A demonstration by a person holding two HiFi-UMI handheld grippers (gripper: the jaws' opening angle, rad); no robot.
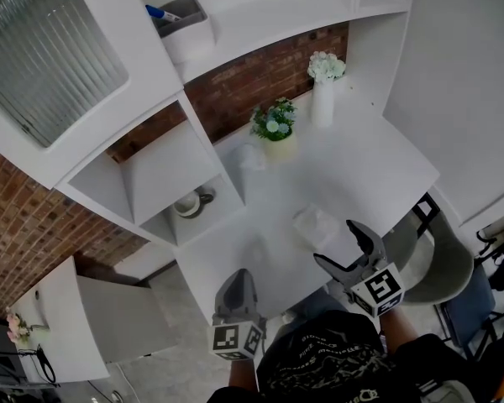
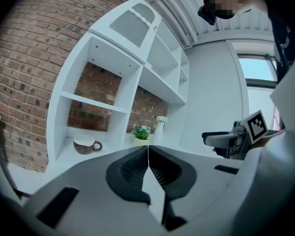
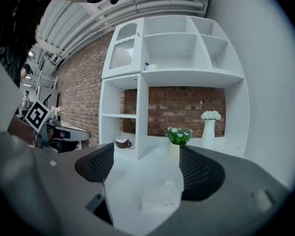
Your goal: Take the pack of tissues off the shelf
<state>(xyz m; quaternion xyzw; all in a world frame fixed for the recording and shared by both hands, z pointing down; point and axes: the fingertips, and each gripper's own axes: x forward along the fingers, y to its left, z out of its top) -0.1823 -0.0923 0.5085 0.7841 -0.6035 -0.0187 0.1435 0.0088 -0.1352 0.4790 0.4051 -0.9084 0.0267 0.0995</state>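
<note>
Left gripper (image 1: 237, 277): jaws clenched on nothing, at the desk's (image 1: 378, 166) near edge. Pack (image 1: 316, 224): flat on the desk, off the shelf, just ahead of the right gripper (image 1: 334, 242), whose jaws stand apart and empty. Removal looks complete; next, probably withdrawal. The pack's pale outline is faint against the white.

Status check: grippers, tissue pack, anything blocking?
Left gripper shut, empty. Right gripper open, empty. Tissue pack lying on desktop, not on a shelf, untouched. Nothing in the way.
</note>
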